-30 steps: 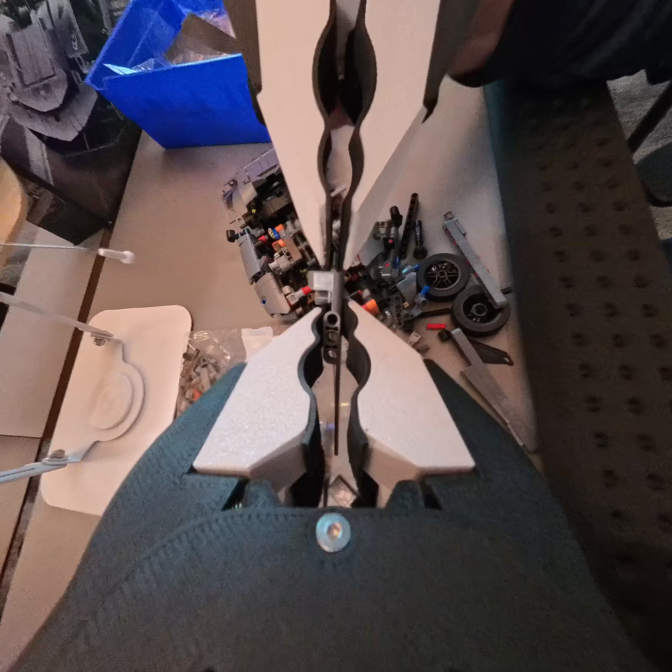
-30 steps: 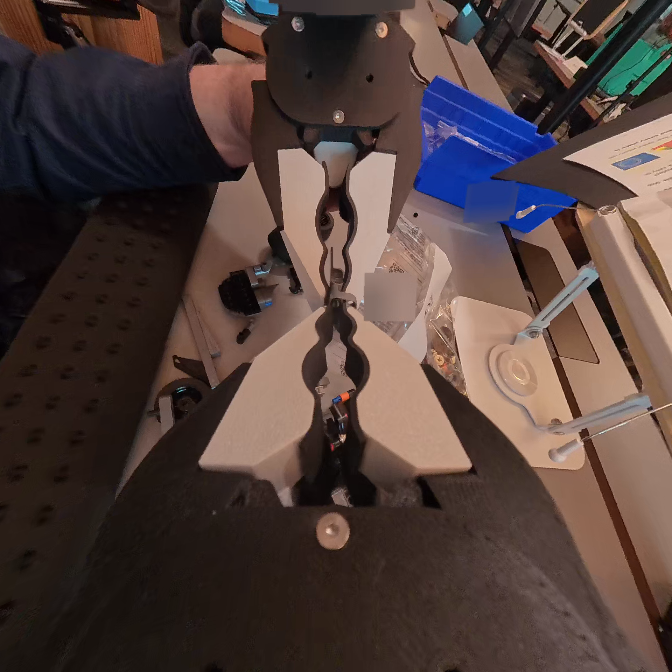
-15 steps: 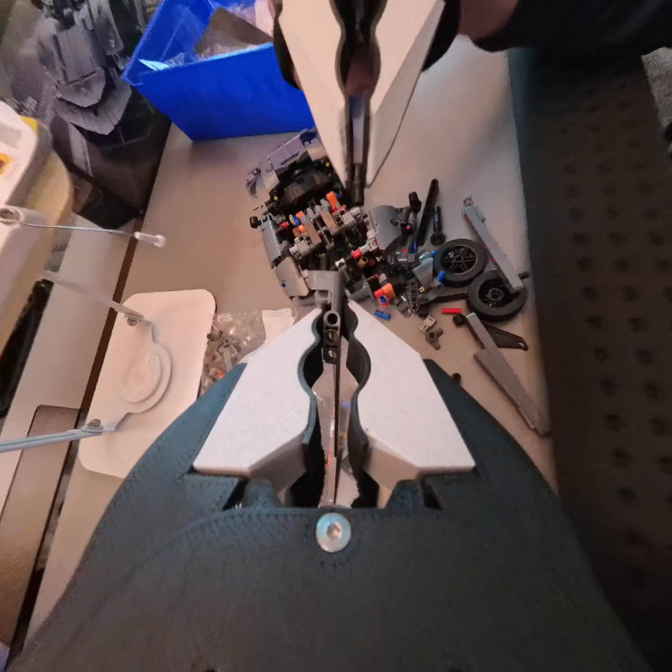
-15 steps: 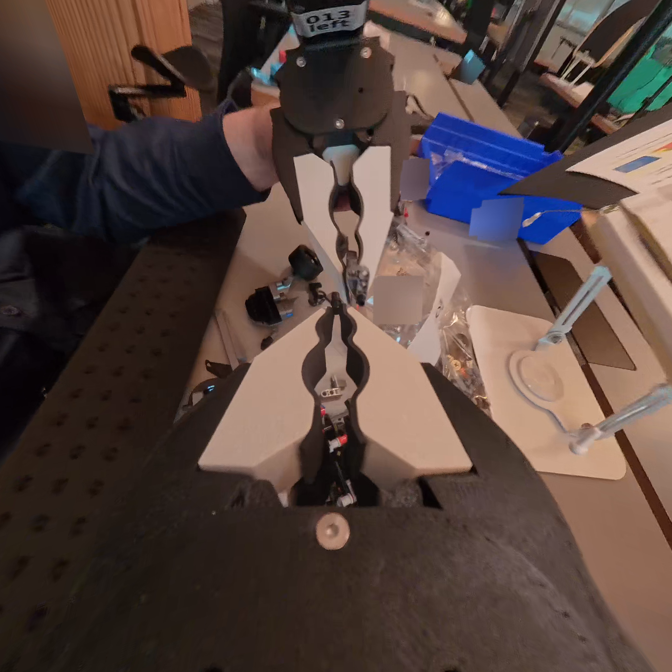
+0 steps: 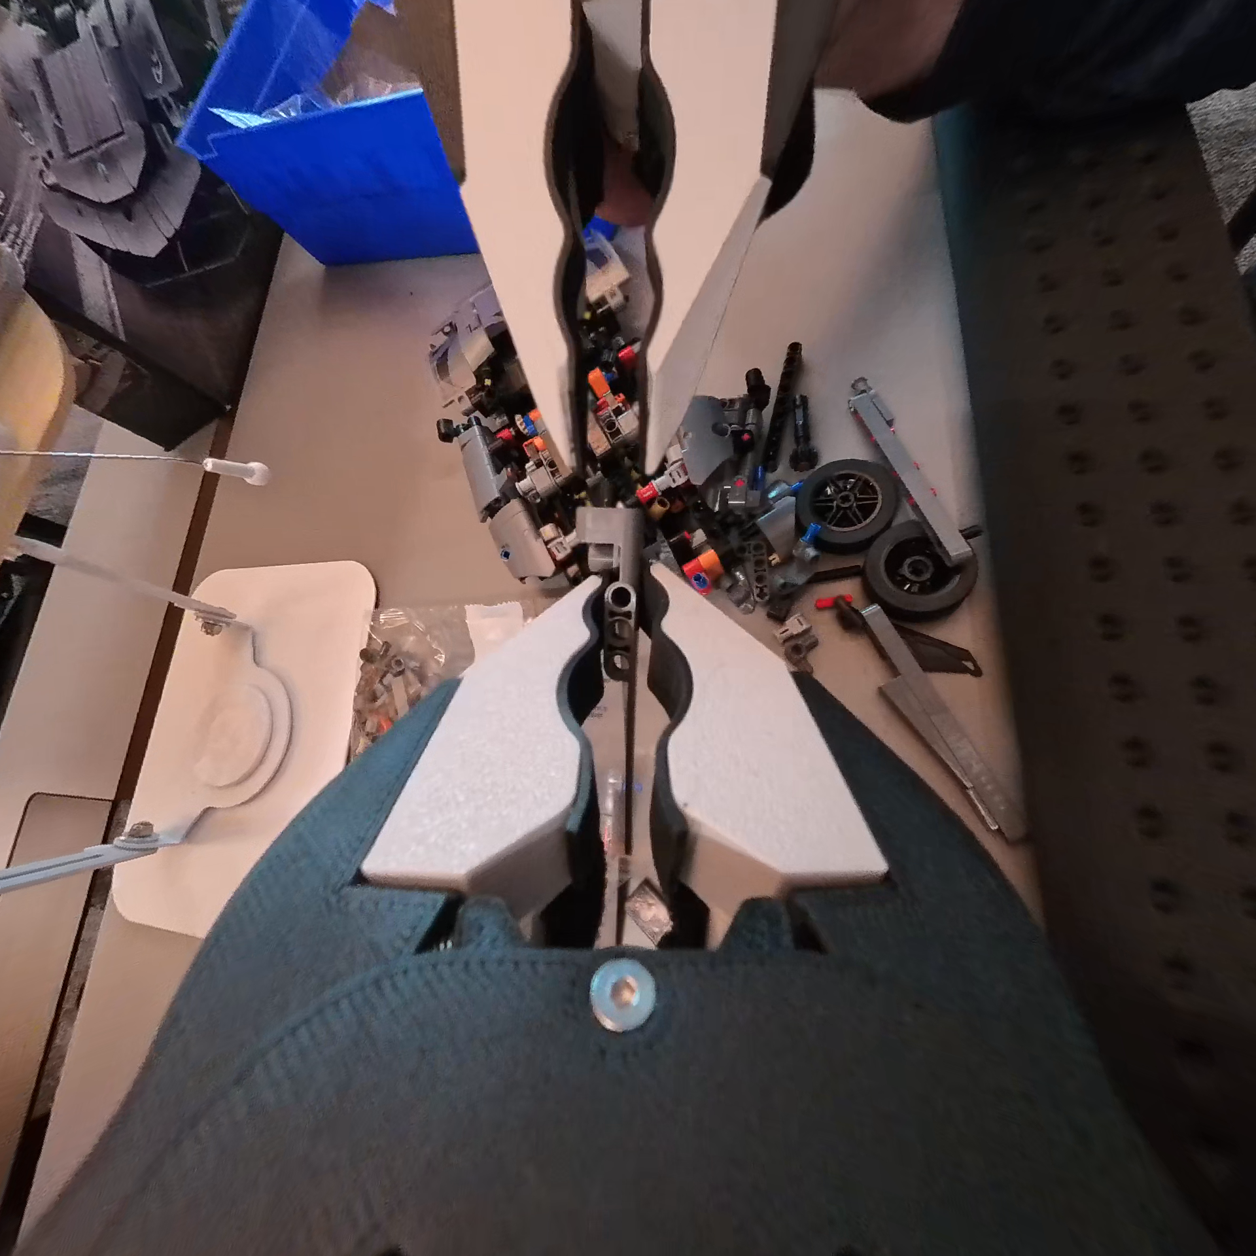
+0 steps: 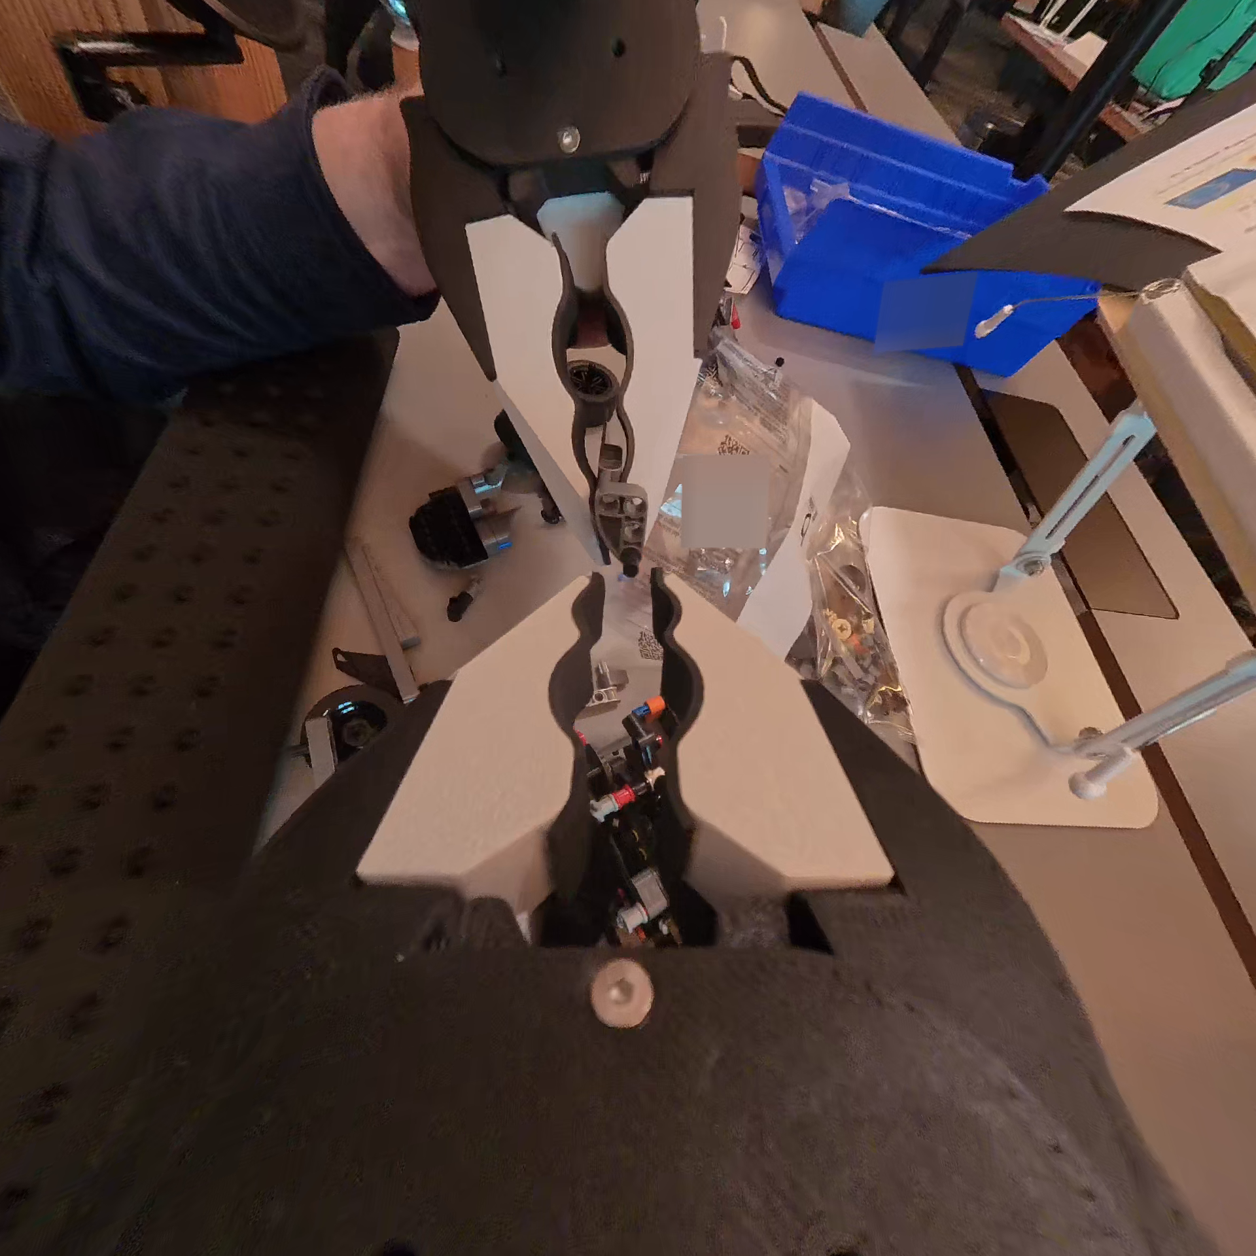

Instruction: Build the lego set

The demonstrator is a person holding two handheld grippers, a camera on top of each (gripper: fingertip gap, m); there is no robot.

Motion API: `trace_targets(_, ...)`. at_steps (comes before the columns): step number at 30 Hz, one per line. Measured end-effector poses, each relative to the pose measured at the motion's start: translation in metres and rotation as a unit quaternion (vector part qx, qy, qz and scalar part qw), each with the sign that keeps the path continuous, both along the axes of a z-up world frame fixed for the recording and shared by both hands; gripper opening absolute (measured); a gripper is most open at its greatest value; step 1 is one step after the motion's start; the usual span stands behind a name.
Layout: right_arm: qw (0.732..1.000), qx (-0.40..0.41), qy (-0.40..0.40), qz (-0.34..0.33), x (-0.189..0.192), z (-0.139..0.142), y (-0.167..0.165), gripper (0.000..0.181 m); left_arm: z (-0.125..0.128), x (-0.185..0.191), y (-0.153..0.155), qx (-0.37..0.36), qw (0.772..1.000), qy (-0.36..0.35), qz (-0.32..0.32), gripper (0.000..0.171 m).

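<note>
My left gripper (image 5: 622, 584) is shut on a grey lego piece (image 5: 605, 537) joined to a dark beam (image 5: 620, 632). In the right wrist view the left gripper (image 6: 612, 550) comes in from the top, held by a hand, and the grey piece (image 6: 622, 513) has a black pin (image 6: 629, 565) at its lower end. My right gripper (image 6: 622, 578) is open a little and empty, its tips just below that pin. In the left wrist view the right gripper (image 5: 608, 469) points down from the top. The part-built lego model (image 5: 516, 476) lies on the table below.
Loose parts (image 5: 741, 530), two black wheels (image 5: 846, 506) and long grey beams (image 5: 904, 469) lie right of the model. A blue bin (image 5: 340, 170) stands behind. Bags of parts (image 6: 849, 646), a white stand base (image 6: 1006, 679) and a dark perforated board (image 6: 136, 612) flank the table. Only a small space, under 4 cm, lies between the two pairs of fingers.
The grippers drew apart half a second ago and have come tip to tip again. My right gripper, shut earlier, now stands slightly open. My left gripper still holds the grey piece.
</note>
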State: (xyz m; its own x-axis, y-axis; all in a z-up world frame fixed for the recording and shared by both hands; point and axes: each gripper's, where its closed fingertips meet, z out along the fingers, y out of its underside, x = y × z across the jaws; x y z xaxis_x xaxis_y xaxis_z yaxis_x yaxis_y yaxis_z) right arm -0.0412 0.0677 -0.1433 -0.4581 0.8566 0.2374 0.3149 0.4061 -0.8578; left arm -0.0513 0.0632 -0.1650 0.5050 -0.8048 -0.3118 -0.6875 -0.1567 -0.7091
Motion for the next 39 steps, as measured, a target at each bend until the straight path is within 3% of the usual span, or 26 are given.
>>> trace_targets(2,1.000,0.011,0.004,-0.004,-0.002,-0.001,0.000,0.002,0.001,0.002,0.000,0.002,1.000,-0.003,-0.002,0.004)
trace_targets(7,1.000,-0.013,0.008,-0.008,-0.003,0.003,0.001,0.012,0.002,0.002,0.000,0.004,1.000,-0.005,-0.003,0.004)
trace_targets(11,1.000,-0.012,0.011,0.000,-0.003,0.003,-0.003,0.003,0.003,0.005,0.000,0.007,1.000,-0.010,-0.007,0.004)
trace_targets(25,1.000,0.027,0.013,-0.003,0.006,0.010,-0.001,0.002,0.009,0.006,-0.004,0.036,0.999,0.014,-0.016,0.004)
trace_targets(27,0.999,0.001,0.043,-0.031,0.022,0.029,0.022,0.002,-0.002,-0.037,-0.002,0.022,0.997,0.063,0.050,0.004)
trace_targets(29,0.997,-0.034,0.059,-0.025,0.032,0.044,0.026,0.001,0.033,-0.037,-0.011,0.044,0.996,-0.063,0.033,0.003)
trace_targets(31,0.999,-0.040,-0.003,0.023,0.033,0.021,0.010,0.002,0.039,-0.037,-0.009,0.051,0.997,-0.049,0.038,0.004)
trace_targets(35,0.992,0.018,-0.108,0.058,0.024,-0.039,-0.013,0.001,0.004,-0.033,-0.005,0.004,0.999,-0.011,0.031,0.004)
trace_targets(39,0.978,0.065,-0.177,0.092,0.022,-0.076,-0.034,0.003,0.005,-0.024,-0.009,-0.008,0.999,-0.029,0.010,0.004)
